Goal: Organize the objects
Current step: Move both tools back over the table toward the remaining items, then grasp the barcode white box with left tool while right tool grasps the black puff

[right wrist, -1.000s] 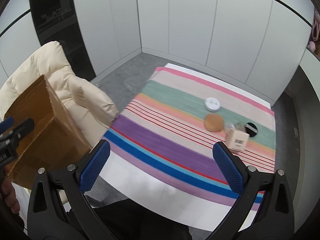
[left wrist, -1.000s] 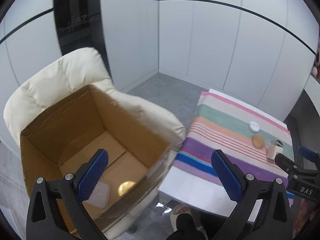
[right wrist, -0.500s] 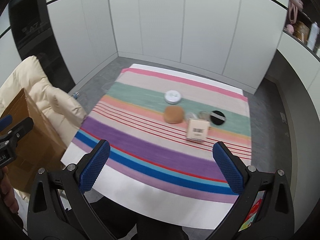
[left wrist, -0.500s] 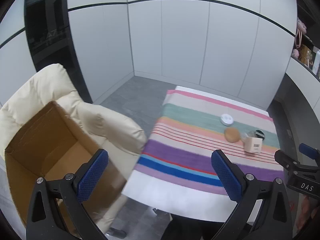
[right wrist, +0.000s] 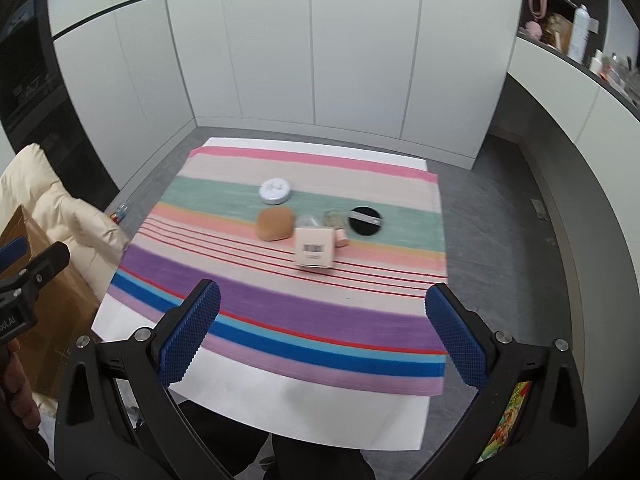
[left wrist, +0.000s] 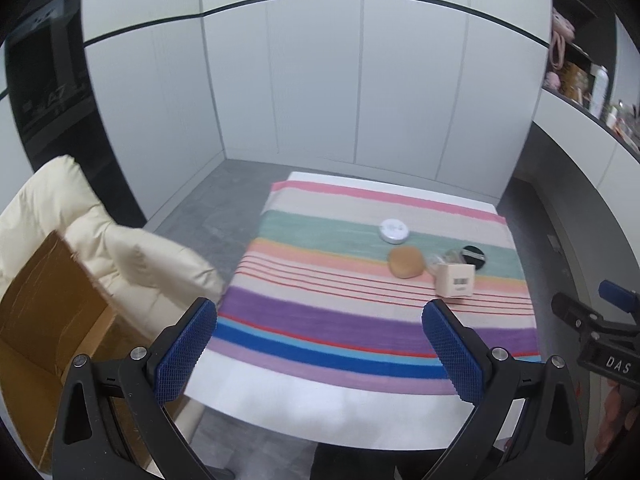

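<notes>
Best to go for the nearest piece first: the carton (right wrist: 315, 249) sits at 12 o'clock ahead of the right gripper (right wrist: 316, 336), just beside the brown puff (right wrist: 275, 223), so come in straight and straddle its flat sides. Both grippers hang above the table's (right wrist: 288, 412) near edge with jaws spread and nothing between them, the left gripper (left wrist: 318, 350) nearer the box (left wrist: 44, 320) at 9 o'clock.
</notes>
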### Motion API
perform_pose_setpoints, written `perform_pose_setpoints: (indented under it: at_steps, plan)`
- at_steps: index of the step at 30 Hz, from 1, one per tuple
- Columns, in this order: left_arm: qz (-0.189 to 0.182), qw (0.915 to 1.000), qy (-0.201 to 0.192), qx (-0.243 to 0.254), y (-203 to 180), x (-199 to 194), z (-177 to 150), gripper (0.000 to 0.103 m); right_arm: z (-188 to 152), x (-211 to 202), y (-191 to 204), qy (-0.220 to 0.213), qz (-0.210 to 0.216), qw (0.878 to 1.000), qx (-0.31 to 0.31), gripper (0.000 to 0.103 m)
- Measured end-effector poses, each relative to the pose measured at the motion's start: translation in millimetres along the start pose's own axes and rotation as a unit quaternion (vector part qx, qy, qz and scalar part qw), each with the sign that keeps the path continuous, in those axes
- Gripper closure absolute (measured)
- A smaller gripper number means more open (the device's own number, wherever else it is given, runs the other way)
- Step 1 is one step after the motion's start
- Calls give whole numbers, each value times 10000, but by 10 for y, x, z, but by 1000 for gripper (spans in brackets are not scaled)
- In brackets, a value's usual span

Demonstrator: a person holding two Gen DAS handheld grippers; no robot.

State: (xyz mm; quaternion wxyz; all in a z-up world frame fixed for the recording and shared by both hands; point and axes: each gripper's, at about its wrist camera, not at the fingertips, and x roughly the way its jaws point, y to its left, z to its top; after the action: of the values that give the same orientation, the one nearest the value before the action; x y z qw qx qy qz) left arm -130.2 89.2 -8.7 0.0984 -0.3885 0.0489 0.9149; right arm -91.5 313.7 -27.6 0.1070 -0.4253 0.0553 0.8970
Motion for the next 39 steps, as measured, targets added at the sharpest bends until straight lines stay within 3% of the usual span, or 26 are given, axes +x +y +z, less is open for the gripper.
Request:
perform_pose_setpoints:
  at_steps: [11,20,25,30,35,39]
  plan:
    - [-204,9993,142,292,-544,155,-15,0,-84,-59,-581,-49,-248,9986,462,0]
    - [-454,9961,625,437,-873,457,-188,0,-178,199,-891,159,-475,9972,552,0]
    - [-484,9943,702,633,-1151,766,-217,0,-198,544,-997,494,-448,9958,632,3]
    - [-609,9911,1023,594,-1401,1214,-282,1,-118,812,-1056,502,-429,9969,419,4]
    - [-743,9898,1094,536,-1647,1605,-287,1,-123,1138,-1191,609,-321,9970,359,9]
    - [-814,9885,1171,506,-1822,1949,-318,11,-150,1437,-1263,726,-307,9966,250,12]
